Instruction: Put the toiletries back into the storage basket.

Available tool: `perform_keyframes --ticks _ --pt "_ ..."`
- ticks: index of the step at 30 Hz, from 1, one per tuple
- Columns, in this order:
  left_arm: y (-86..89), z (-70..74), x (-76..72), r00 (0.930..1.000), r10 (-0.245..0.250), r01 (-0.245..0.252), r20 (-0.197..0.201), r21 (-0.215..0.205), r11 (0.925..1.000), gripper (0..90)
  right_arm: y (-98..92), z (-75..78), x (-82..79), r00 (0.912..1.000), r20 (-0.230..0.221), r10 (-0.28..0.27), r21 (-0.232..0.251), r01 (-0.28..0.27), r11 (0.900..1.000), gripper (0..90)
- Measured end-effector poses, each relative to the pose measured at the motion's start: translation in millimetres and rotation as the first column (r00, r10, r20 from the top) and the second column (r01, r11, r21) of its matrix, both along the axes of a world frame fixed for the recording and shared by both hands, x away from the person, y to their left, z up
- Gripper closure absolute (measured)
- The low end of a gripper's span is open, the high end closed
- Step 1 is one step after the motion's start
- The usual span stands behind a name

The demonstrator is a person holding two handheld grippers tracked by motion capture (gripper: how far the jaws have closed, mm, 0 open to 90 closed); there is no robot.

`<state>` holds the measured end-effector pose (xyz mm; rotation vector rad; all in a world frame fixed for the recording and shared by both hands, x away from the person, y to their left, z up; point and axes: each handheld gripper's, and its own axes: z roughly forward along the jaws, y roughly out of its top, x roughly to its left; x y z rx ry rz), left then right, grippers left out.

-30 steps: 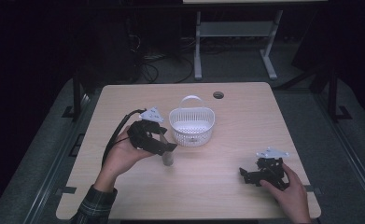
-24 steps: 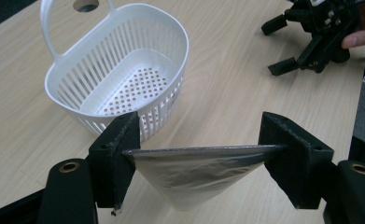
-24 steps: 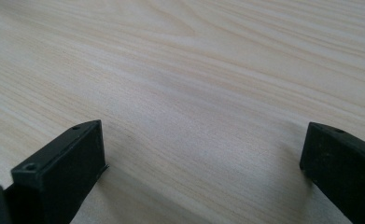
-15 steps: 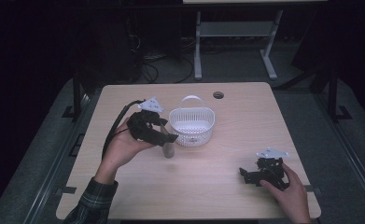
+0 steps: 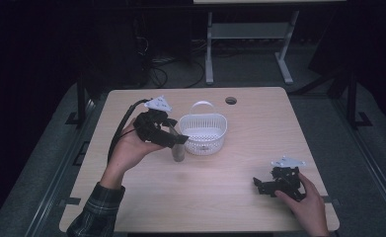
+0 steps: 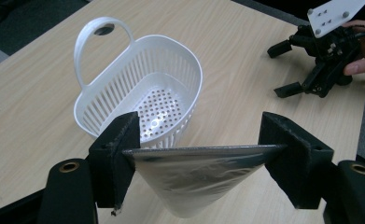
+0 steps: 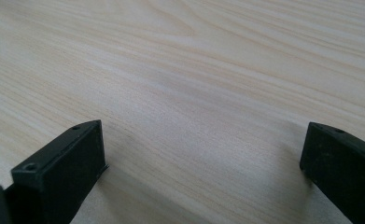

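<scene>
Left gripper view: left gripper clamped wide across silvery pouch, lifted off table, just beside white basket. Carry step; next, over the rim, then release. Right gripper parked open, empty, well apart.

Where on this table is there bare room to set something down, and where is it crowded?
Free: the table right of the white basket up to the right gripper, and the near strip between the forearms. Crowded: the left middle, where the left gripper holds a silvery pouch beside the basket.
</scene>
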<state>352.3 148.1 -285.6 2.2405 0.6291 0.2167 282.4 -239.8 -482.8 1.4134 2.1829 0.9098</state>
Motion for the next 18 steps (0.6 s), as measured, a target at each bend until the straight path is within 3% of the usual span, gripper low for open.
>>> perform_keyframes --ticks 18 --pt "-2.3 20.8 15.9 0.9998 0.009 -0.008 0.019 -0.030 0.9995 29.4 0.0 0.0 0.0 1.0000 0.000 0.000 0.000 0.000 1.000 0.0"
